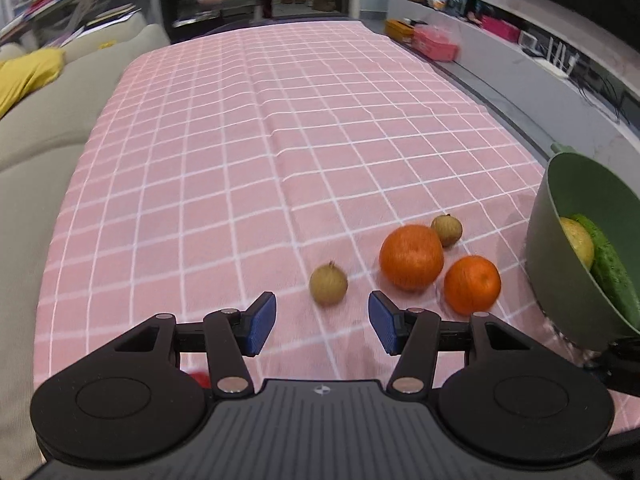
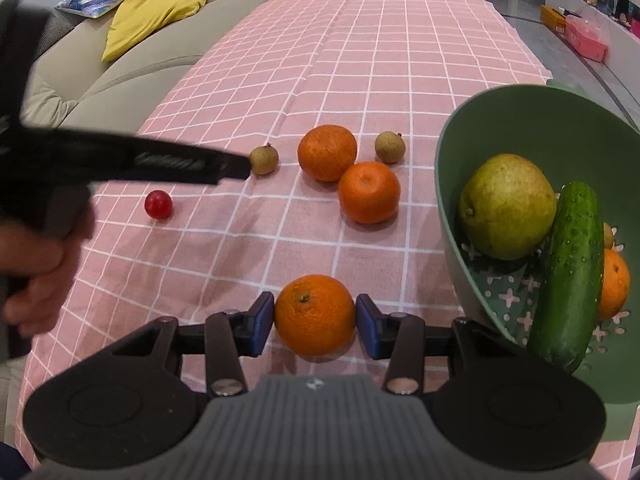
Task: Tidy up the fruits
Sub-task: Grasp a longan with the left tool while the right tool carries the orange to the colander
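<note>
My right gripper (image 2: 315, 318) is shut on an orange (image 2: 315, 314), just above the pink checked cloth. To its right a green colander bowl (image 2: 520, 120) holds a pear (image 2: 506, 206), a cucumber (image 2: 570, 276) and another orange (image 2: 614, 284). Two oranges (image 2: 327, 152) (image 2: 369, 192), two longans (image 2: 263, 160) (image 2: 389, 146) and a cherry tomato (image 2: 158, 204) lie on the cloth. My left gripper (image 1: 322, 324) is open and empty, just short of a longan (image 1: 328, 283), with two oranges (image 1: 411, 257) (image 1: 472, 285) and a second longan (image 1: 447, 230) to its right.
The table under the pink checked cloth (image 1: 260, 140) stretches far ahead. A beige sofa (image 1: 48, 120) with a yellow cushion (image 2: 152, 20) runs along the left edge. The colander (image 1: 576, 240) stands at the table's right edge. A low shelf with boxes (image 1: 436, 42) is at far right.
</note>
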The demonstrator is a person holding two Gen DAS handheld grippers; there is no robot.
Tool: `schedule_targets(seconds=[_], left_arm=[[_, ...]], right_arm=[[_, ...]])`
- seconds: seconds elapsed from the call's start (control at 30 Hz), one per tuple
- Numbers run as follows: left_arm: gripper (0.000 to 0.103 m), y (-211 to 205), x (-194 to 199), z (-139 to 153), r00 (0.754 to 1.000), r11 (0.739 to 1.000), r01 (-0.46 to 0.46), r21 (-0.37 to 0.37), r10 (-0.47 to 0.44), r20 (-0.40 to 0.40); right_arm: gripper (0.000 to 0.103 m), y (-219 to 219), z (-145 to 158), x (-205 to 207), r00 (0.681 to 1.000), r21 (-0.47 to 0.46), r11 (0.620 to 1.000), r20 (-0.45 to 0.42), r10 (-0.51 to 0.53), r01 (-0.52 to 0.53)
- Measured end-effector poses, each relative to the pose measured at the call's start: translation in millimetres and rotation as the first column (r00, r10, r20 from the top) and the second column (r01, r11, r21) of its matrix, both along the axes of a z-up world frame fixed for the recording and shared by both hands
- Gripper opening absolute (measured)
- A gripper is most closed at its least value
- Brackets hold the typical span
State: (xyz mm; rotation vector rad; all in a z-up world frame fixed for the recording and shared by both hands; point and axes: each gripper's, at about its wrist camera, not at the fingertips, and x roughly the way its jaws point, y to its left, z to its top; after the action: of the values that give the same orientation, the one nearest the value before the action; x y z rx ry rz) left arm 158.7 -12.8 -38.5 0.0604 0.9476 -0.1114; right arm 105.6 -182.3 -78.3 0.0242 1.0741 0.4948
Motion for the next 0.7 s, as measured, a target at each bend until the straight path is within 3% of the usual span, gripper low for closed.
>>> schedule_targets(seconds=[0.13,0.3,0.37,0.43,0.47,0.7], left_arm=[[0.062,-5.6,14.0,-13.5,0.999,0.998,0.031,0.049,-0.03,-0.026],[0.06,-10.0,20.4,-23.7,0.998,0.998,0.056,0.043,-0.054,-0.034],[0.052,-11.0,22.5,-26.6,0.998,0.998,0.057,0.036,-0.055,-0.037],[0.034,-11.2,23.1,-29.2,0.998,0.998,0.061,0.026,-0.061,-0.033],[0.031,-11.7,23.6,-29.1,0.998,0.998,0.064,0.028,-0.063,-0.031],[0.028,-9.4,23.1,-25.0,0.996,0.996,0.08,0.024,-0.079,-0.043]], right_arm=[[0.042,-0.8,0.9,1.3,1.0,0.014,1.0,-0.013,-0.002,0.002],[0.042,-1.5,0.7,1.2,1.0,0.02,1.0,-0.023,0.0,0.0],[0.042,-2.4,-0.1,2.4,1.0,0.021,1.0,-0.028,-0.001,0.001],[0.042,-2.9,-0.7,2.8,0.999,0.021,1.0,-0.033,-0.002,0.003],[0.042,-2.9,-0.7,2.6,0.999,0.02,1.0,-0.035,-0.003,0.004],[0.042,-3.3,-1.8,3.8,0.999,0.02,1.0,-0.041,-0.008,0.009]])
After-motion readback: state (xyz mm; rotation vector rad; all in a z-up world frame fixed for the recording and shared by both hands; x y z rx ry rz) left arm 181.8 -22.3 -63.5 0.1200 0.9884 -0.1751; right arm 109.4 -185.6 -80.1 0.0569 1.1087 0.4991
